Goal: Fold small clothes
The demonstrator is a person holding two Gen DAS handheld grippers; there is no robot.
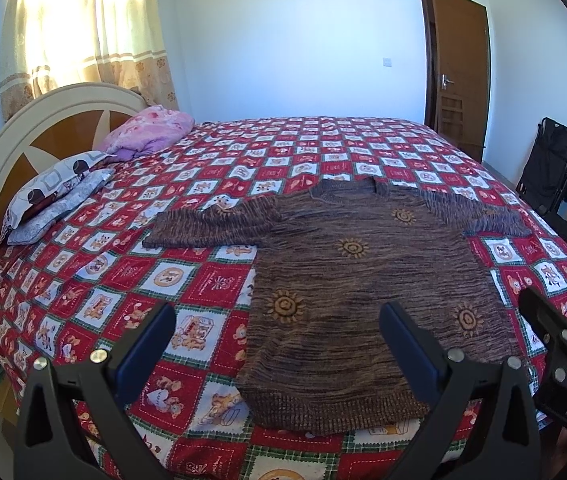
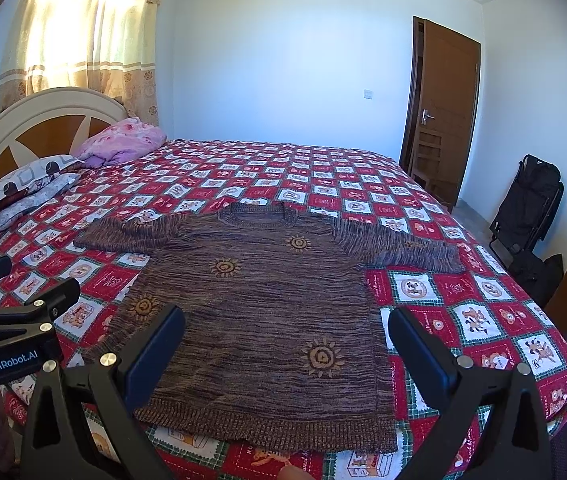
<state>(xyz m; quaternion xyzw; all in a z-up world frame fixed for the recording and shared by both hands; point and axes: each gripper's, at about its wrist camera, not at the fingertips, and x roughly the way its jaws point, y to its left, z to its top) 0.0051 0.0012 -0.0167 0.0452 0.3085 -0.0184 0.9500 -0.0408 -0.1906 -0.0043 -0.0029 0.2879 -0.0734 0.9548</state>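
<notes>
Nearest, the left gripper (image 1: 277, 340) and right gripper (image 2: 287, 344) both hang spread wide above the bed's front edge, holding nothing. Under them the brown knit sweater (image 2: 267, 316) lies flat and unfolded on the red checked bedspread (image 2: 463, 320), hem at the front edge, sleeves stretched toward either side. Further back, at the headboard (image 1: 23, 128) end, sit a patterned pillow (image 1: 55, 184) and a pink bundle (image 1: 151, 128). Beyond stand curtains (image 2: 83, 32), a brown door (image 2: 443, 112) and a black folding chair (image 2: 527, 204), its lower part hard to make out.
</notes>
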